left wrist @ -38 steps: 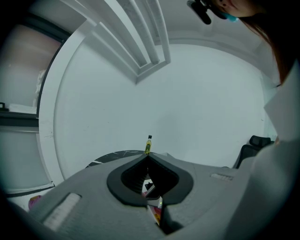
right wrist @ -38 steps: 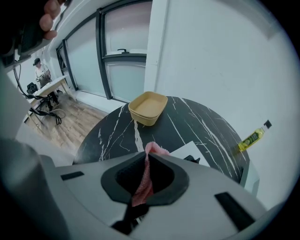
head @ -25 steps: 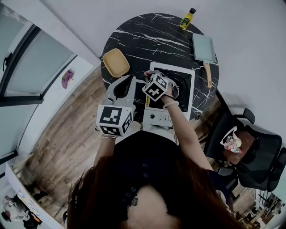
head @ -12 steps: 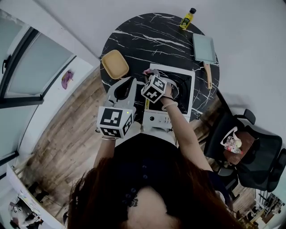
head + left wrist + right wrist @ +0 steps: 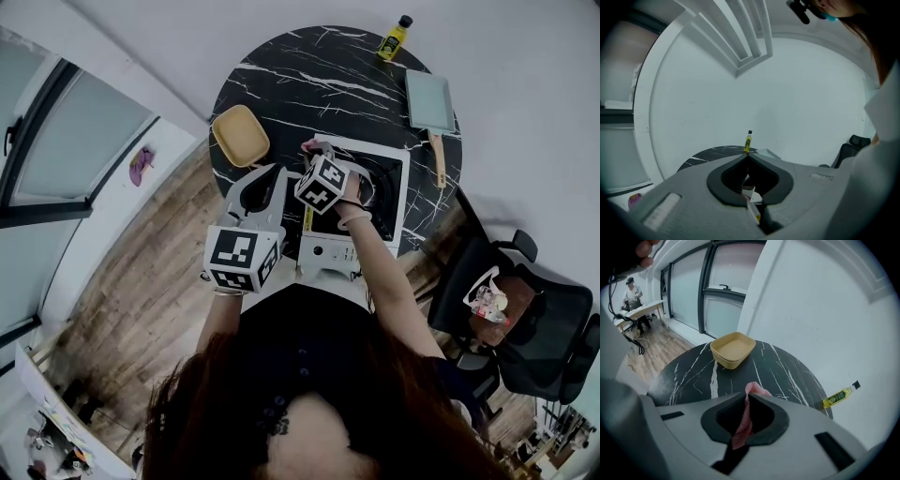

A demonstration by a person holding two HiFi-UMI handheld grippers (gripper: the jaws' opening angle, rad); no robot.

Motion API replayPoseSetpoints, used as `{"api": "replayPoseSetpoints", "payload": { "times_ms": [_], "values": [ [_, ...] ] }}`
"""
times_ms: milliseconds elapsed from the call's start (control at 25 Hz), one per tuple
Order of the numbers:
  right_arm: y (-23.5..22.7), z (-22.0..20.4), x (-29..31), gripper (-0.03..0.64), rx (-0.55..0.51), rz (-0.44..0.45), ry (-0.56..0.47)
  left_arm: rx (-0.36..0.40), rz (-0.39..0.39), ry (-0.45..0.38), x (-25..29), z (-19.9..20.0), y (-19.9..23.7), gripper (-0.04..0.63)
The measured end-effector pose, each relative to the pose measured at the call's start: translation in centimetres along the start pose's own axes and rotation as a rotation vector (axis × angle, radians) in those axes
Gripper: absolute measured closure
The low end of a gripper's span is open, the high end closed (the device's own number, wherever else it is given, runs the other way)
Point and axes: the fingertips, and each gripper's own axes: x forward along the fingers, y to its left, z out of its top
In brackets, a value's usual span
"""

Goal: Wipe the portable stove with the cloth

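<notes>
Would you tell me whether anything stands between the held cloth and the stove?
Nothing visible does. The right gripper holds the cloth at the far left corner of the portable stove; the left gripper is beside it.

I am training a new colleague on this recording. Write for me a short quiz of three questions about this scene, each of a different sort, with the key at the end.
1. True or false: the right gripper is shut on a pink cloth.
2. Which thing stands at the far edge of the table? A. bottle B. cup C. kettle
3. Fill in: the left gripper is empty and its jaws are ___ (open or shut).
Key: 1 true; 2 A; 3 shut.
</notes>
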Motion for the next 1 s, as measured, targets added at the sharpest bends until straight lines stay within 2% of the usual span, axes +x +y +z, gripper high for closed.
{"api": "replayPoseSetpoints", "payload": {
  "times_ms": [600, 760, 1000],
  "values": [
    [-1.7, 0.4, 1.0, 0.597, -0.03, -0.029, 0.005, -0.004, 0.002, 0.025, 0.8, -0.5, -0.4, 0.583],
    [-2.0, 0.6, 1.0, 0.597, 0.005, -0.02, 0.001, -0.005, 0.006, 0.029, 0.9, -0.6, -0.3, 0.583],
    [-2.2, 1.3, 0.0, 0.597, 0.093, -0.015, -0.058, -0.005, 0.006, 0.025, 0.8, -0.5, -0.1, 0.583]
  ]
}}
